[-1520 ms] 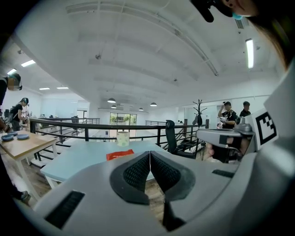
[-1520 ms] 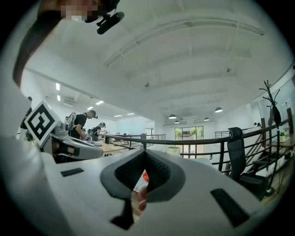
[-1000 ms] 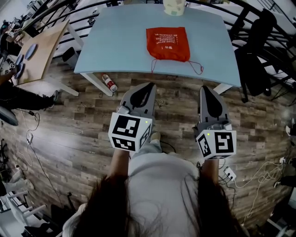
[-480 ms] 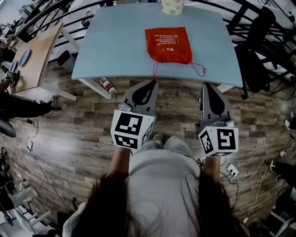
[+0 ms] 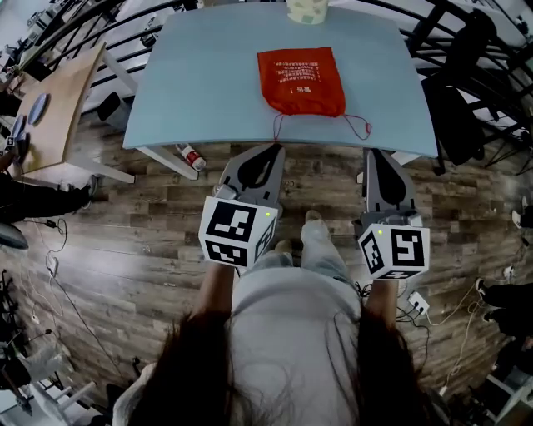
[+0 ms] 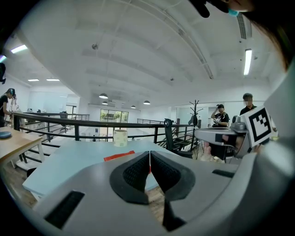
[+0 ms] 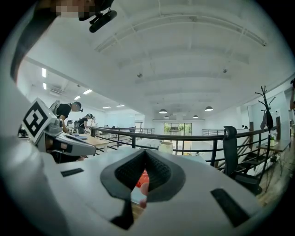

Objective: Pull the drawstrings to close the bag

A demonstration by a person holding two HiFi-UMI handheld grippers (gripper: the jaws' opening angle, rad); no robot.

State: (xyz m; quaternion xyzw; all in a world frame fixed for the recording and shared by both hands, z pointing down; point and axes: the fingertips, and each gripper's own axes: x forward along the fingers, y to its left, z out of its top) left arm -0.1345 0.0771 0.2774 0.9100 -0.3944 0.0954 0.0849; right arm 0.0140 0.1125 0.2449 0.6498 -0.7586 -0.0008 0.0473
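Left gripper (image 5: 271,150): jaws pressed together, nothing between them. Right gripper (image 5: 376,154): likewise closed and empty. Ahead of both, untouched, the orange bag (image 5: 300,81) lies on the blue table (image 5: 200,91), its drawstrings (image 5: 359,126) trailing toward the jaw tips.

wood-plank floor (image 5: 108,241), pale blue table (image 5: 208,83), black railing (image 6: 111,123)

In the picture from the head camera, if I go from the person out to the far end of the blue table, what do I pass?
Left tongs and right tongs side by side → drawstrings → red bag → pale cup.
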